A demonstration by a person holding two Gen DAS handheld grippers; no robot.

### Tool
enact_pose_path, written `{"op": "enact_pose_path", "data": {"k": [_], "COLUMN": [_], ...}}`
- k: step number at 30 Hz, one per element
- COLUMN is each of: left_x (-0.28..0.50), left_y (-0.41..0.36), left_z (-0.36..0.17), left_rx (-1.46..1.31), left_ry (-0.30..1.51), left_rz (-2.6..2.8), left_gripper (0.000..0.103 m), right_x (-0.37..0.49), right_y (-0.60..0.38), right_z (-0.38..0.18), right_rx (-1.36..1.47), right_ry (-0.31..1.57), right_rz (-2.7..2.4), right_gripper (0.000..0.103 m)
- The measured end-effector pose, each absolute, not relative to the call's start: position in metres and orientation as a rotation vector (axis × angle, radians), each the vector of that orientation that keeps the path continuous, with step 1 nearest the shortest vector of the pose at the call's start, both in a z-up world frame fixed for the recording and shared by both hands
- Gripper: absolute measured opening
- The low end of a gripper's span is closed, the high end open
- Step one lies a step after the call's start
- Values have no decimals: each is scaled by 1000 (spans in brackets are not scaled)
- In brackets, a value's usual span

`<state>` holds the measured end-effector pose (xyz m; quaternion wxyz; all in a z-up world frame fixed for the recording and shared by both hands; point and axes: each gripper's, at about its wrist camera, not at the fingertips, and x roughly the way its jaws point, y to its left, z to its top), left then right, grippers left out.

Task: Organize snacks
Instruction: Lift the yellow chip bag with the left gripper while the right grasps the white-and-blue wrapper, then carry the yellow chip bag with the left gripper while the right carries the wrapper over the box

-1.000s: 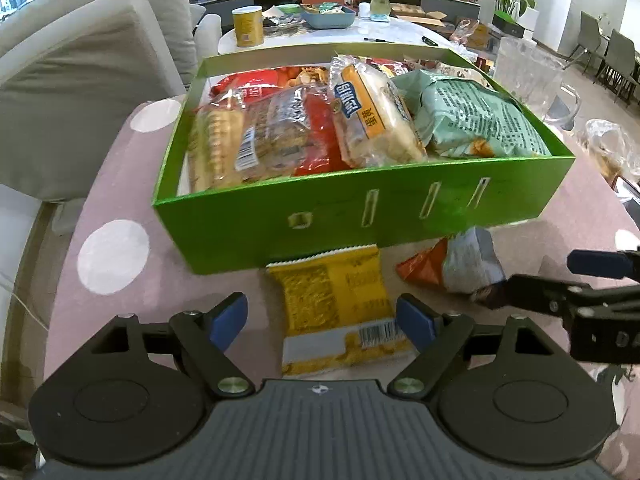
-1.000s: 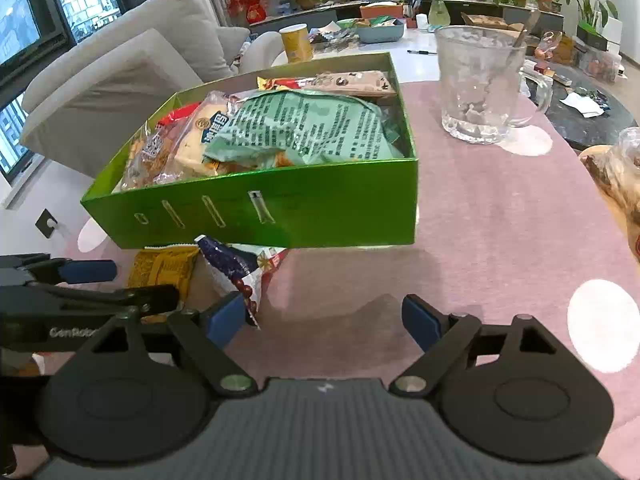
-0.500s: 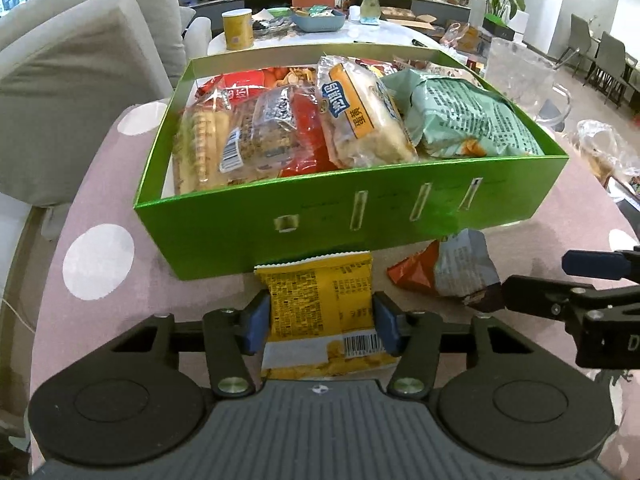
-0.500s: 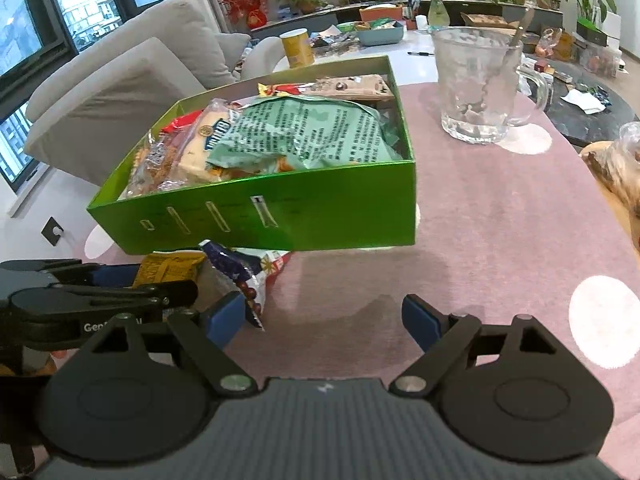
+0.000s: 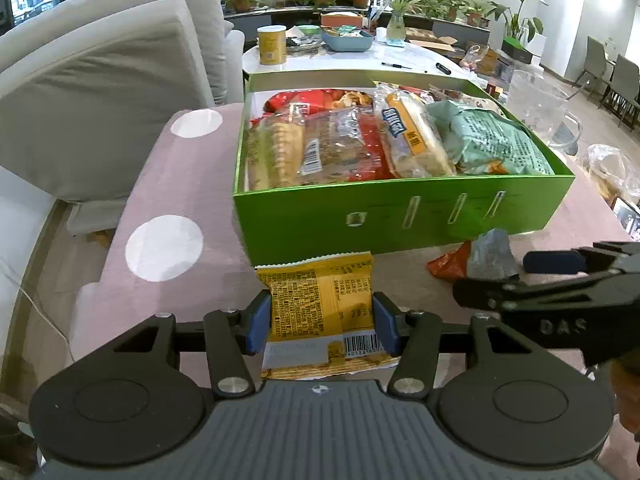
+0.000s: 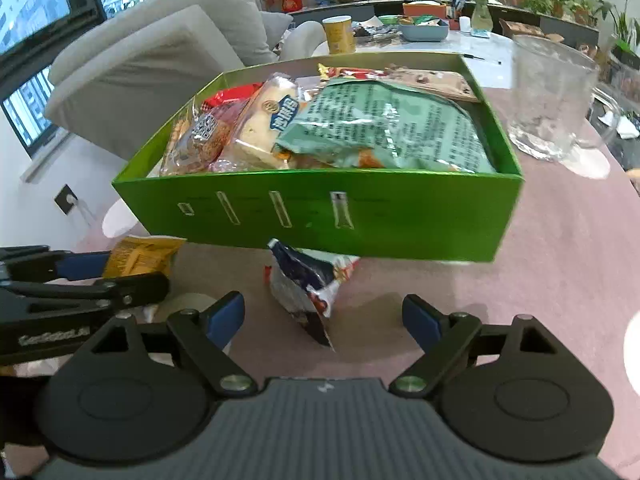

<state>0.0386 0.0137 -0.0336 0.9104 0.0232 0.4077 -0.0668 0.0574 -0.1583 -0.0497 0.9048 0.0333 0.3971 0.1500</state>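
Note:
My left gripper (image 5: pixel 320 322) is shut on a yellow snack packet (image 5: pixel 320 300), its blue pads pressing both sides, just in front of the green box (image 5: pixel 400 216). The box holds several packets: crackers, bread, and a pale green bag (image 5: pixel 492 144). A small red, white and blue packet (image 6: pixel 312 284) lies on the pink cloth before the box, standing between the spread fingers of my open right gripper (image 6: pixel 324 316) without touching them. In the left wrist view that packet (image 5: pixel 472 260) sits beside my right gripper's fingers (image 5: pixel 552 262). In the right wrist view the yellow packet (image 6: pixel 140 256) shows at the left.
A glass mug (image 6: pixel 552 96) stands right of the box. A grey sofa (image 5: pixel 100 92) is close on the left. Behind the box a white table carries a yellow can (image 5: pixel 272 44), a blue bowl (image 5: pixel 346 40) and plants. The pink cloth (image 6: pixel 560 264) has white dots.
My left gripper closed onto the yellow packet and has lifted slightly with it. My right gripper moved in so the small packet now lies between its open fingers.

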Motion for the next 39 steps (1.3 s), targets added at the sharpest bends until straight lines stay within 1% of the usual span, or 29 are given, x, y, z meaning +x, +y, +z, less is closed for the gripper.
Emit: {"op": "enact_pose_path", "data": {"k": [6, 12, 21, 39], "left_x": [39, 41, 36, 19], "left_y": [21, 20, 20, 15], "left_z": [-34, -36, -33, -12], "left_rx": [46, 48, 45, 55], "left_ry": [840, 842, 832, 769], "left_rz": [-122, -131, -134, -149], "left_gripper": [50, 50, 50, 50], "right_x": [68, 66, 57, 27], "right_y": [-148, -138, -151, -163], "right_z": [-52, -54, -43, -9], "right_rx": [41, -59, 23, 91], "right_ry": [818, 784, 780, 665], "right_rz": [292, 256, 290, 323], "right_gripper": [93, 93, 91, 89]}}
